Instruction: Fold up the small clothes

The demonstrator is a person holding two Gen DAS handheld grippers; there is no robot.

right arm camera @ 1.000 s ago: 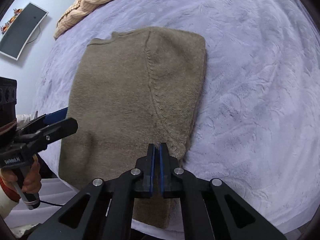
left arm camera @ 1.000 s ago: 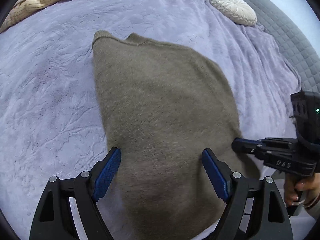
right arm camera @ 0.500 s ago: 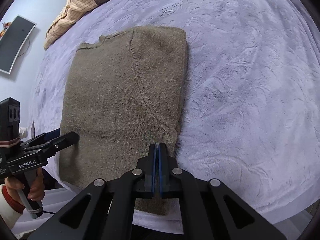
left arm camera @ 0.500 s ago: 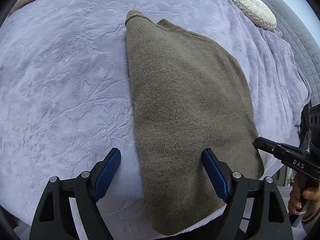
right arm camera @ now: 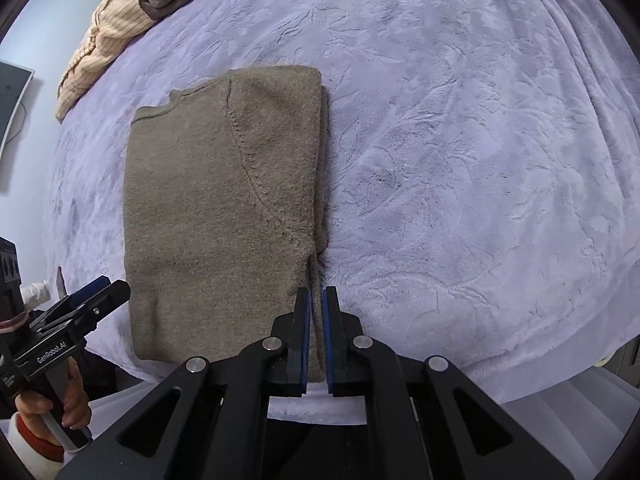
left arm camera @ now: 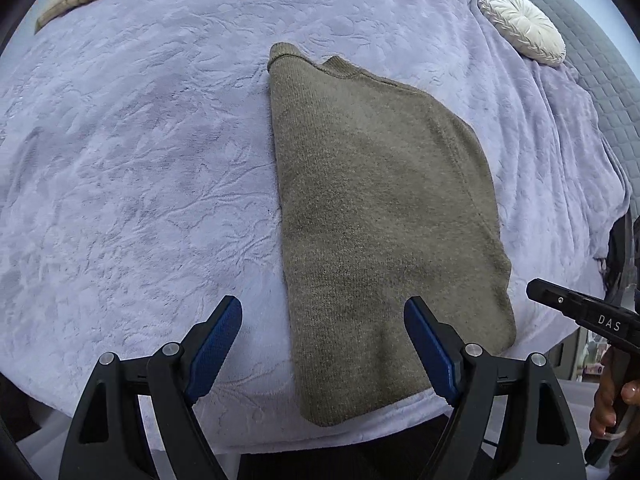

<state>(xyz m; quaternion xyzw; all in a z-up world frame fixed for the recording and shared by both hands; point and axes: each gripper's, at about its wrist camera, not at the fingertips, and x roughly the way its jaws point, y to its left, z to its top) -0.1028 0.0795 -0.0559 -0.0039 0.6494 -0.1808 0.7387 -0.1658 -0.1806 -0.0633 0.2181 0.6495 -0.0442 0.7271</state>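
- Left wrist view is showing me my left gripper (left arm camera: 322, 344) standing wide open, its blue-padded fingers (left arm camera: 216, 340) spread with nothing held between them; the near part of the brown-grey knitted sweater (left arm camera: 380, 220) is showing in the gap below.
- I am seeing that sweater lying flat and folded into a long panel on the lilac plush bedspread (left arm camera: 140, 160), its ribbed neckline at the far end and its hem reaching the near edge of the bed.
- I am also catching my right gripper (left arm camera: 576, 312) coming in at the right edge of this view, gripped by a hand (left arm camera: 612, 408), beside the sweater's lower right corner.
- A round white pleated cushion (left arm camera: 522, 24) is sitting at the far right, next to a grey quilted headboard (left arm camera: 596, 64).
- Right wrist view is showing my right gripper with its pads nearly together, only a narrow slit between them, and nothing clamped in it.
- I am seeing the sweater's folded right edge lying right below those tips; I cannot tell whether they are touching the fabric.
- A heap of cream striped and brown clothes (right arm camera: 120, 28) is lying at the far left corner of the bedspread, well apart from the sweater.
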